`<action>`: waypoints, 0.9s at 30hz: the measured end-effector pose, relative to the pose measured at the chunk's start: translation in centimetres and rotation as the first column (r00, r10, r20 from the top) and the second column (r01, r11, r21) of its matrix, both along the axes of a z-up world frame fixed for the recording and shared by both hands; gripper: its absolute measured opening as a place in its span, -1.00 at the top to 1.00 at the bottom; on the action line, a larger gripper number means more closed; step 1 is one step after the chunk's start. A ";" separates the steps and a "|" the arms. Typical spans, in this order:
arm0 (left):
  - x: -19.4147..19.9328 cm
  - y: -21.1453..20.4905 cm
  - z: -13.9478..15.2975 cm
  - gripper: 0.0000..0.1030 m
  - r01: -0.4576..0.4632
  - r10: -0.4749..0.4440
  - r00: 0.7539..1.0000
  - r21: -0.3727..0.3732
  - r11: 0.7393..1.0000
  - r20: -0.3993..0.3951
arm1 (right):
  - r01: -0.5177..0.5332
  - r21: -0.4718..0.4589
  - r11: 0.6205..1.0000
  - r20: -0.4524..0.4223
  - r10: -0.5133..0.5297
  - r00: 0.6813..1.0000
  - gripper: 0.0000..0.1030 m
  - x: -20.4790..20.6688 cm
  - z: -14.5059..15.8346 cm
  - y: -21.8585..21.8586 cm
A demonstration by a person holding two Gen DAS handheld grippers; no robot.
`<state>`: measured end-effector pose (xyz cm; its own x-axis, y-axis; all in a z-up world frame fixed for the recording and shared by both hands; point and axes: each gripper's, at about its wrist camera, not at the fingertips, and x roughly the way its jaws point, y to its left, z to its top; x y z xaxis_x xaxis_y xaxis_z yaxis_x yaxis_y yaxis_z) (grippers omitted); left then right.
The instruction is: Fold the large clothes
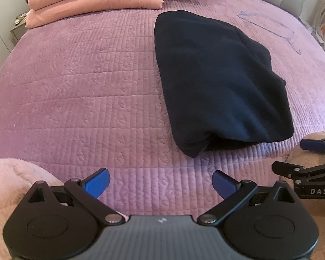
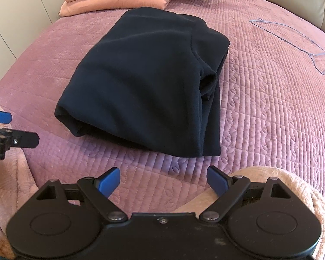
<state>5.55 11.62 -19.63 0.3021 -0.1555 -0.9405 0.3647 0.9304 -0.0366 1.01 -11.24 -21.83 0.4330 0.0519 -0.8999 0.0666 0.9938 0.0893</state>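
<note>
Bed (image 1: 75, 86) filled the room's middle, mauve quilted cover smooth under everything. Stack of peach pillows (image 1: 97, 2) sat at the far left corner. Dark navy garment (image 2: 145, 82) lay mid-bed as a thick folded bundle, near edge bulging open, one inner layer puckered along its right side. Thin wire hanger (image 2: 292, 39) rested well apart to the right. Left gripper (image 1: 160, 183) hung short of the bundle, blue fingers spread wide, nothing between them; right gripper (image 2: 163, 182) likewise released and empty, just beside it. Judged the fold nearly finished. Risk: the loose near edge could spring apart if nudged, or a pinch could catch only the top layer and drag the stack askew.
</note>
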 end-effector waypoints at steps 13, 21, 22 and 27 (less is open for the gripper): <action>-0.3 0.4 -0.5 -0.98 0.006 -0.006 1.000 -0.028 1.000 0.003 | -0.011 -0.050 0.999 -0.022 0.010 1.000 -0.98 0.3 0.0 0.9; -0.2 -0.1 -0.7 -0.98 0.012 -0.012 1.000 -0.005 1.000 0.002 | -0.010 -0.044 0.999 -0.024 0.009 1.000 -0.98 0.2 -0.2 0.8; -0.3 -0.2 -0.7 -0.98 0.013 -0.013 1.000 0.000 1.000 0.003 | -0.010 -0.042 0.999 -0.024 0.009 1.000 -0.98 0.3 -0.2 0.8; -0.2 -0.4 -0.9 -0.98 0.018 -0.018 1.000 0.005 1.000 -0.005 | -0.009 -0.034 0.999 -0.022 0.008 1.000 -0.98 0.3 -0.1 0.8</action>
<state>5.38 11.17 -20.50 0.2948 -0.1558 -0.9428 0.3817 0.9237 -0.0333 1.30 -10.45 -21.97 0.4133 0.0247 -0.9103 0.0595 0.9968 0.0541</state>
